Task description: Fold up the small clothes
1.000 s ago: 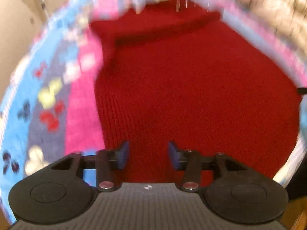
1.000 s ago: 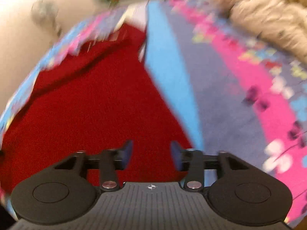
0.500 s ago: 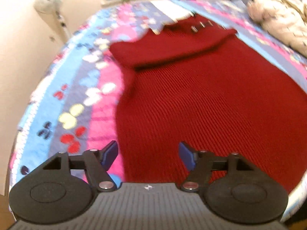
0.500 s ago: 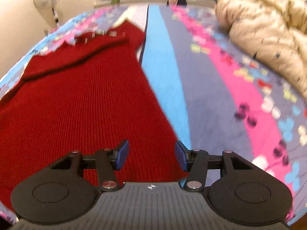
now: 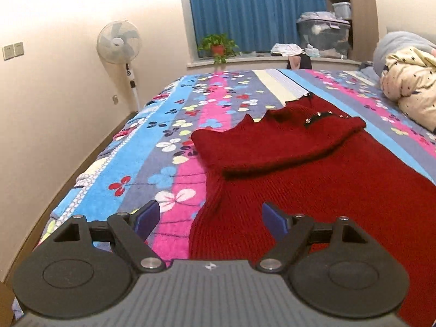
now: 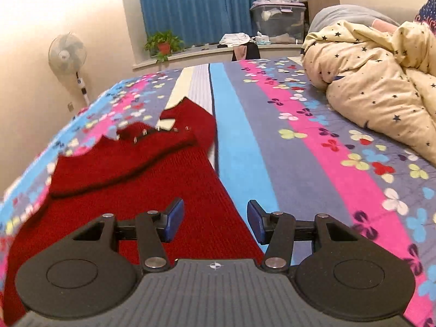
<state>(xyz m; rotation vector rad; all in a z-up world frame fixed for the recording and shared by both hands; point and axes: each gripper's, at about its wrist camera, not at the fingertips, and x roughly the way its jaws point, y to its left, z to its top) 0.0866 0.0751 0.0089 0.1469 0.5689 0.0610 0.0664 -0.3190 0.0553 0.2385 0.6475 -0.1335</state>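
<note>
One red sweater (image 5: 313, 179) lies on the one flowered bedspread (image 5: 169, 147). One cream quilt (image 6: 381, 81) with dark stars is bunched on the bedspread to the sweater's right. Beyond the bedspread: one standing fan (image 5: 119, 42), one potted plant (image 5: 218, 46), one blue curtain (image 5: 256, 8), one clear storage box (image 5: 323, 36). Two grippers, left (image 5: 209, 219) and right (image 6: 215, 219)

Warm, fairly dim indoor light fills both views. The wall (image 5: 54, 109) at upper left glows palest. Fisheye bending curves the frame edges, corners are vignetted, and the right view's left edge smears.
</note>
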